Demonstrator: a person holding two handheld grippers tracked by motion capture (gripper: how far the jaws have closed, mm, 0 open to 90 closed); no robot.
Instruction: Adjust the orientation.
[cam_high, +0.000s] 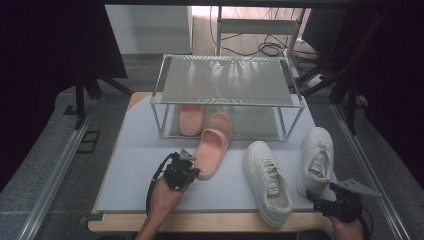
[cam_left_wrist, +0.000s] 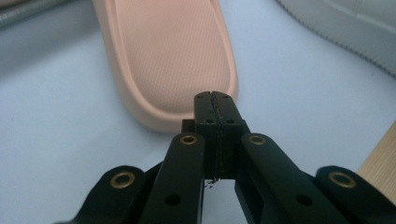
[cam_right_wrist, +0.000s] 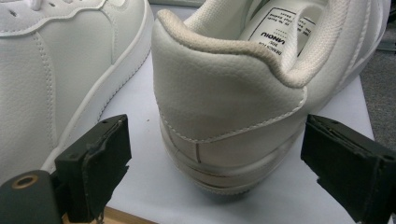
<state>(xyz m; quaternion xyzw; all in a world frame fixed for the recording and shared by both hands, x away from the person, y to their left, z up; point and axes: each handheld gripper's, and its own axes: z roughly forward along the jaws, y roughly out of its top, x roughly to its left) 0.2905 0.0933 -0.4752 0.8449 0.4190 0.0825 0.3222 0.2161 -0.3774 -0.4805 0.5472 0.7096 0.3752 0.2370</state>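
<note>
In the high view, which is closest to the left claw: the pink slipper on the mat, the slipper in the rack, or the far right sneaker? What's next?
1. Mat slipper, right at the left claw.
2. Rack slipper, behind it.
3. Right sneaker, far right.

Two hand-held black grippers

Left gripper (cam_high: 192, 172): brass-bushed links, screwed pads, black cable. Right gripper (cam_high: 315, 197): grey three-cornered plate on top. Forearms bare, no sleeves.
</note>
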